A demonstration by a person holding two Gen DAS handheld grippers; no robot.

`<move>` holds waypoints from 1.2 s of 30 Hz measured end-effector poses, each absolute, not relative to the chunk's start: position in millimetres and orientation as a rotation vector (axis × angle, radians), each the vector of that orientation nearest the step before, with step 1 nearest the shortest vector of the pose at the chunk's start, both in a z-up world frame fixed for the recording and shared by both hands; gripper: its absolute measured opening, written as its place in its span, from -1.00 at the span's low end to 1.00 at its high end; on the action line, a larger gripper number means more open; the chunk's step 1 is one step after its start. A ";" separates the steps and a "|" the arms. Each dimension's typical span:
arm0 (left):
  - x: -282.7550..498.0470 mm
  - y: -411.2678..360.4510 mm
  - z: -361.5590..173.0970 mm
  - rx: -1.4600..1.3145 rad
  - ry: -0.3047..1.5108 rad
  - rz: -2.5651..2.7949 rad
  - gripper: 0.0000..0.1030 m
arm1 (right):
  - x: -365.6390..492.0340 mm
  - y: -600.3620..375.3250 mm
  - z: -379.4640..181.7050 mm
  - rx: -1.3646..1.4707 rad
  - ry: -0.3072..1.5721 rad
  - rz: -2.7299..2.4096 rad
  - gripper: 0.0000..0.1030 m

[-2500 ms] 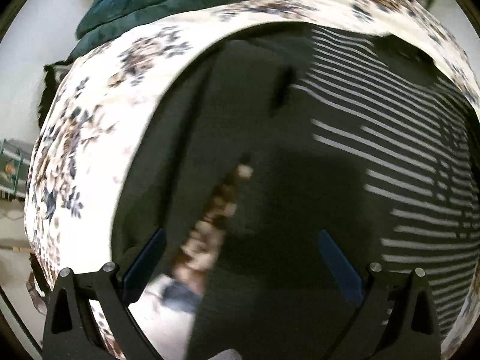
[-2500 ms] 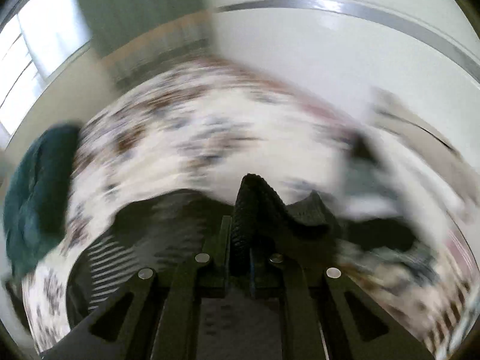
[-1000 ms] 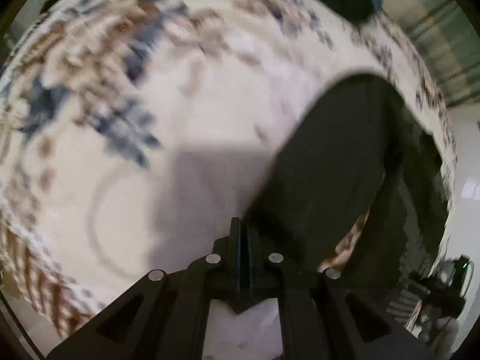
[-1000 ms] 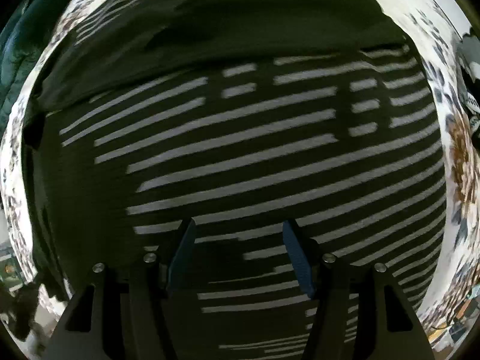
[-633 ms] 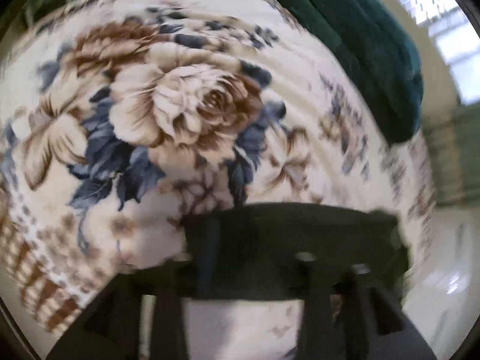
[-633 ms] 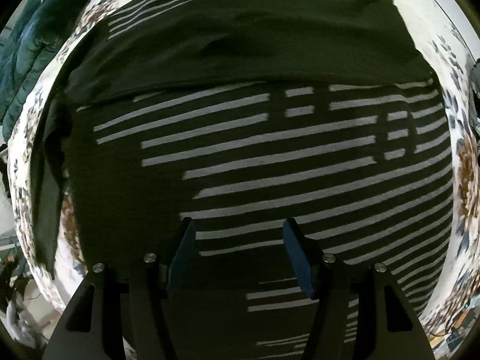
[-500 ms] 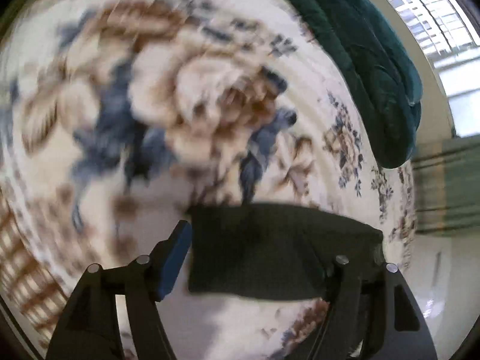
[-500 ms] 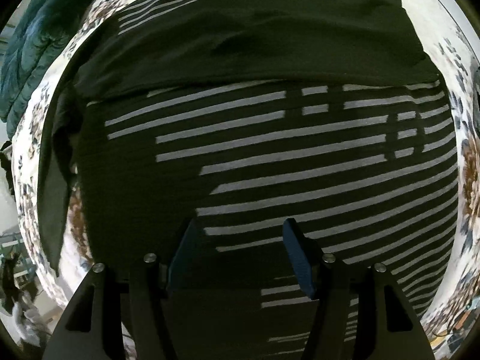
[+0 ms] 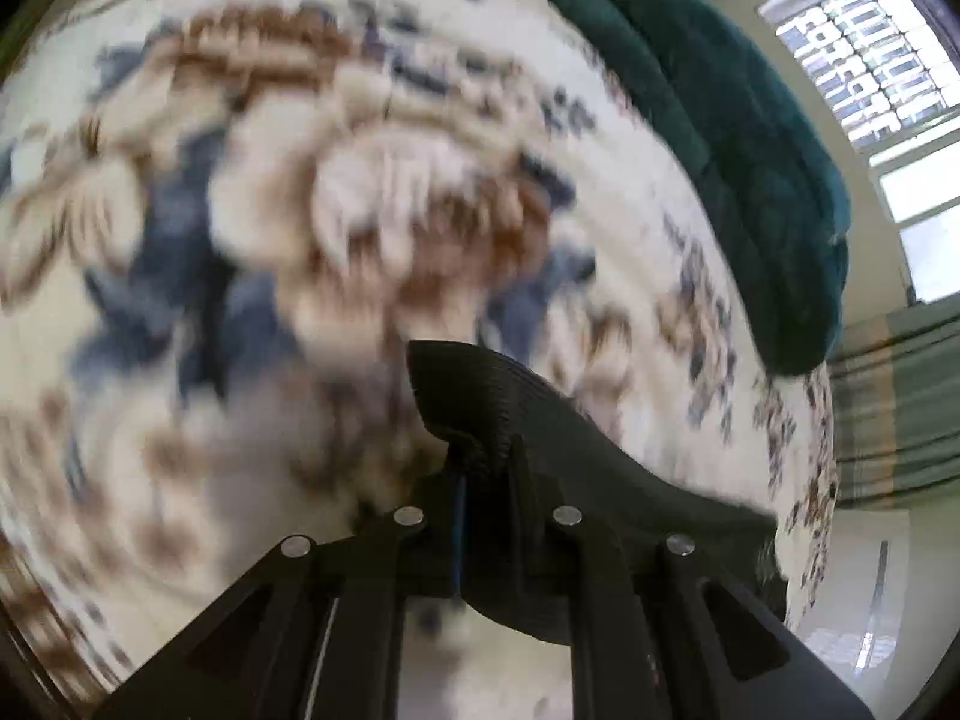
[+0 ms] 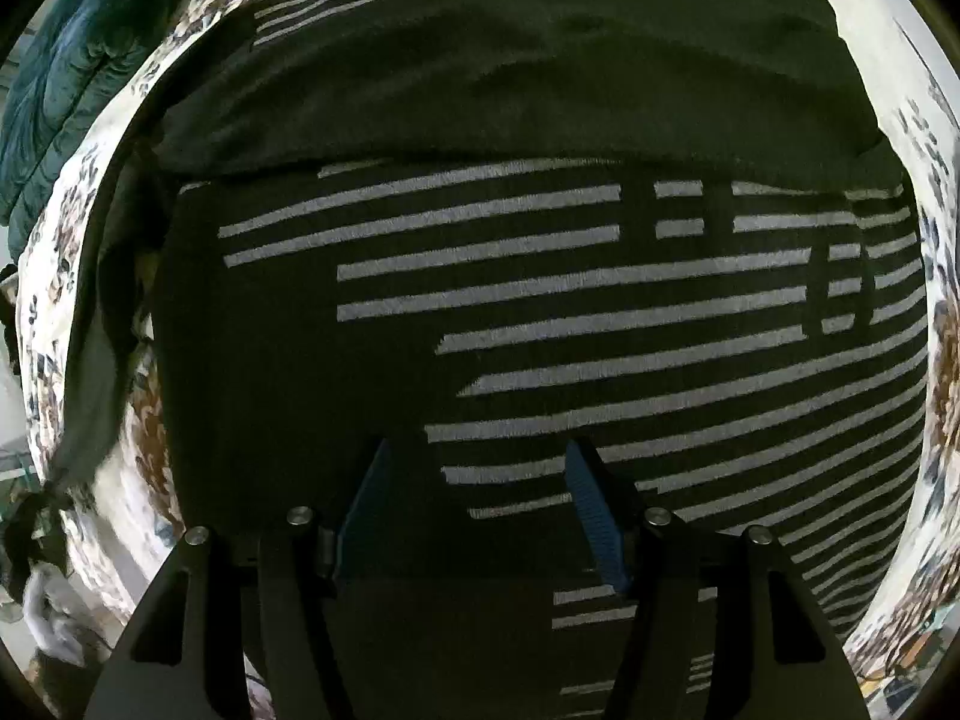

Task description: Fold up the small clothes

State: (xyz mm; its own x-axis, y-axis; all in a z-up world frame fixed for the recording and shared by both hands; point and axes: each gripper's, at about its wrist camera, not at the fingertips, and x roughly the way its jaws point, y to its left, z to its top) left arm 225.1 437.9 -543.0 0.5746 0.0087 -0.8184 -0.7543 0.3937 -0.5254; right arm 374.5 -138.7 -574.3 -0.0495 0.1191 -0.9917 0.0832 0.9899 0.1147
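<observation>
A dark garment with white stripes [image 10: 540,300] lies spread on the floral bedsheet [image 10: 936,138], its plain dark upper part folded over at the top. My right gripper [image 10: 477,474] is open and empty, hovering just above the striped cloth. My left gripper [image 9: 486,462] is shut on a dark edge of the garment [image 9: 480,396], which bunches up between the fingers and trails off to the right over the floral sheet [image 9: 252,192].
A dark green quilt [image 9: 750,180] lies at the far side of the bed, also at the upper left of the right wrist view [image 10: 54,90]. A window [image 9: 888,90] and green curtain stand beyond. Clutter lies on the floor at lower left [image 10: 42,570].
My left gripper opened around the garment's dark edge, then shut on it and lifted it. My right gripper stayed open and drew back a little from the striped cloth.
</observation>
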 end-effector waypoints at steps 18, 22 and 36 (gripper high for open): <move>187.0 464.7 -595.4 -1.487 0.726 0.530 0.32 | 386.5 -132.8 -570.3 0.188 1.601 0.011 0.21; 212.4 469.2 -593.5 -1.403 0.688 0.602 0.20 | 390.9 -129.5 -571.8 0.170 1.589 -0.010 0.21; 396.2 281.7 -436.3 -0.710 0.802 0.158 -0.86 | 416.1 -195.2 -553.1 0.240 1.510 -0.116 0.60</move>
